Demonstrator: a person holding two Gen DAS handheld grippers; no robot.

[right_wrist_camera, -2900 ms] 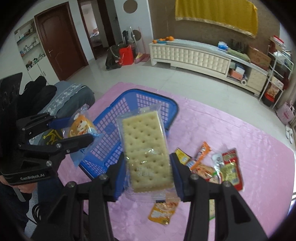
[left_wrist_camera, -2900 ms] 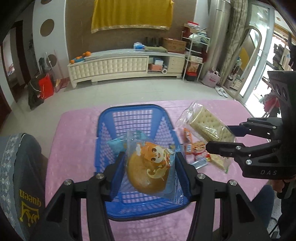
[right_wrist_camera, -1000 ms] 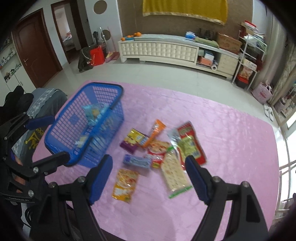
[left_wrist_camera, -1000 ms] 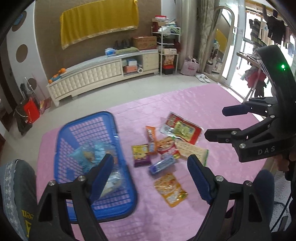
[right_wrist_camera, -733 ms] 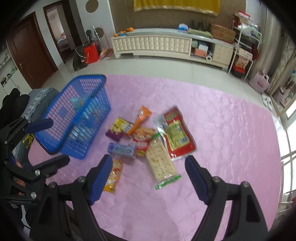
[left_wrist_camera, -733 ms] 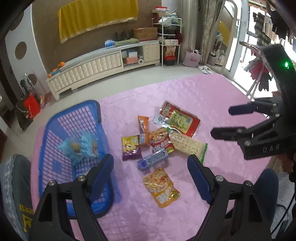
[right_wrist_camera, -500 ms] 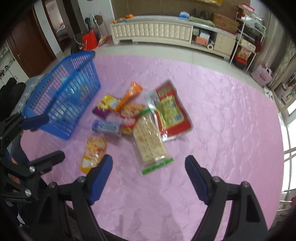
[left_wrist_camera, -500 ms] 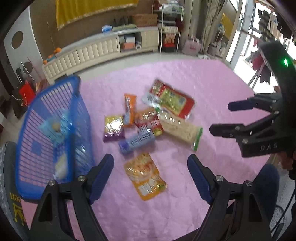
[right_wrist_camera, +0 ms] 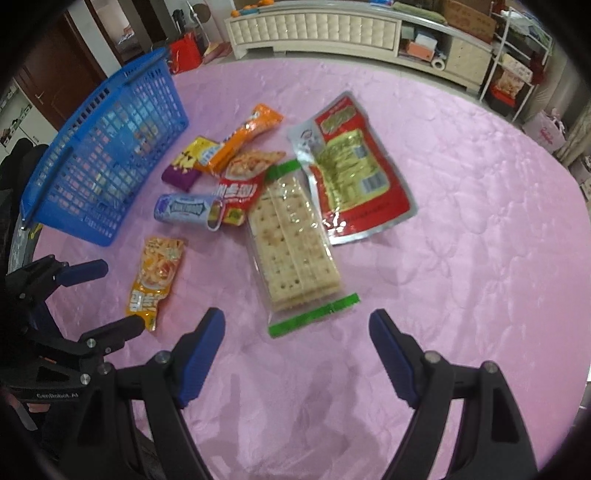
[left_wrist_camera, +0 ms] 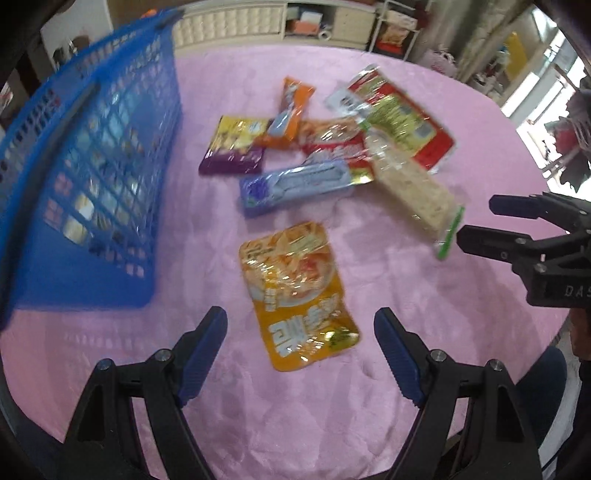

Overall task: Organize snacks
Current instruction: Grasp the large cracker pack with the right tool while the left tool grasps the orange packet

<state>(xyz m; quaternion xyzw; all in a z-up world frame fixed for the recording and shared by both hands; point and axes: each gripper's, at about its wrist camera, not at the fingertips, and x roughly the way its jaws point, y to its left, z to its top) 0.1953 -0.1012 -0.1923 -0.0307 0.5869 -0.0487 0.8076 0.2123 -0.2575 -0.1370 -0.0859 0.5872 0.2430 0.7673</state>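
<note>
1. Both grippers have dropped closer to the pink tablecloth (right_wrist_camera: 480, 206) than a second ago, and the snack pile now fills the middle of each view instead of sitting small and far off
2. Left gripper (left_wrist_camera: 300, 326) has its jaws spread wide with nothing between the pads; the yellow-orange pouch (left_wrist_camera: 297, 291) lies flat just above the gap, centre of the left wrist view
3. Right gripper (right_wrist_camera: 296, 325) is likewise wide apart and empty; the cracker pack (right_wrist_camera: 291, 243) with green end strips lies just above its gap, its near green edge closest to the fingertips
4. Blue basket (left_wrist_camera: 85, 177) takes up the upper left of the left view, its mesh wall near the purple packet (left_wrist_camera: 232, 151); wrapped snacks show blurred through the mesh
5. Above the pouch, the blue-grey bar (left_wrist_camera: 295, 186) lies crosswise, with the orange stick (left_wrist_camera: 291, 110) and a red-and-white packet (right_wrist_camera: 240, 184) behind it
6. Large red pouch (right_wrist_camera: 354, 170) sits upper centre in the right view, its left edge overlapped by the cracker pack
7. Open cloth lies to the right and along the bottom of the right view; the pouch has bare cloth on both sides
8. Room's white cabinet (right_wrist_camera: 317, 26) runs along the top edge
</note>
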